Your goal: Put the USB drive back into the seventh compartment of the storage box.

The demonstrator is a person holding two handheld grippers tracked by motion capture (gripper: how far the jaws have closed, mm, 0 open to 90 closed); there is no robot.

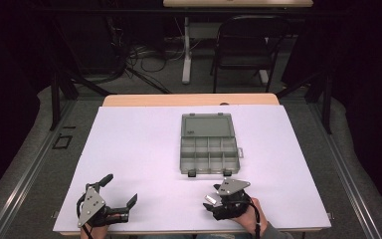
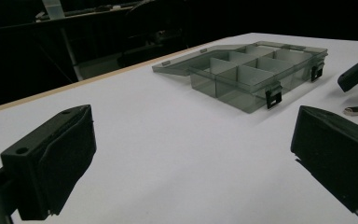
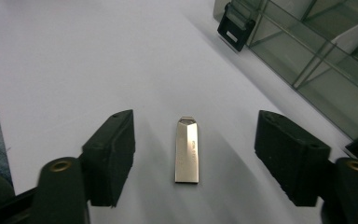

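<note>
White table (image 1: pixel 129 149): fills the middle of the high view.
Grey box (image 1: pixel 209 144): lid open, compartments bare, centre of the frame.
Left gripper (image 1: pixel 120 191): lower left, jaws wide, nothing between, resting low.
Right gripper (image 3: pixel 193 154): lower right, angled down, jaws part-closed, straddling without touching.
Silver USB stick (image 3: pixel 187 149): flat between them.
Tip: stay centred, pinch its long sides evenly.

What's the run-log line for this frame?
right tongs: open, straddling metal USB stick on table | left tongs: open, idle | compartment box: lid open
</note>
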